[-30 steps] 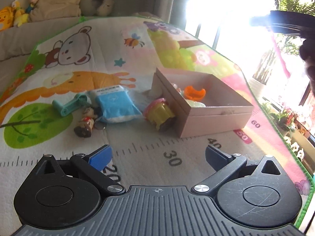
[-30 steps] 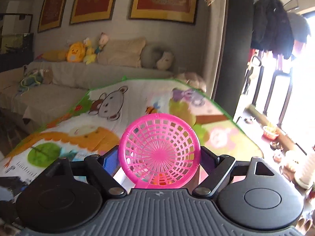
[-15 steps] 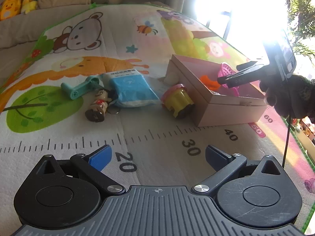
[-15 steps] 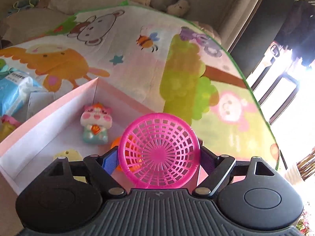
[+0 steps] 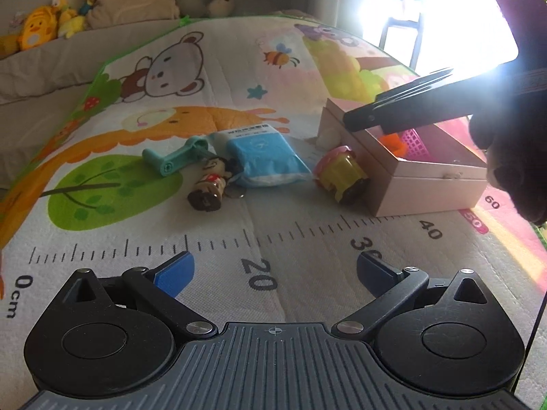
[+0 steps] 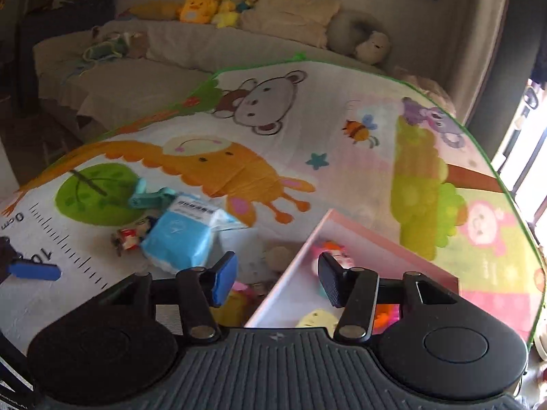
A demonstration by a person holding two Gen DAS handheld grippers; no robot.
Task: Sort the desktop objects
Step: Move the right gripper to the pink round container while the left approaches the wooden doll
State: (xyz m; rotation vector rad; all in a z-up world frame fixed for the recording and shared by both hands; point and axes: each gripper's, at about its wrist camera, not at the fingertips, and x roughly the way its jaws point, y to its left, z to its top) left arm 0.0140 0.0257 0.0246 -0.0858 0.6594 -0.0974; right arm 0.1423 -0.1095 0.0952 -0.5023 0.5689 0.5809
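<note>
Pink basket (image 5: 415,141) now lies in the box (image 5: 427,177) — right tongs (image 6: 277,275) spread, empty; left tongs (image 5: 273,270) spread.

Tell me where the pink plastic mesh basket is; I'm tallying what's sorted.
In the left wrist view, the pink plastic mesh basket sits inside the pale pink cardboard box at right, beside an orange toy.

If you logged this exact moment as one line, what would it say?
right hand-held gripper: open, empty, over pink box | pink basket: in box | left hand-held gripper: open, idle
</note>
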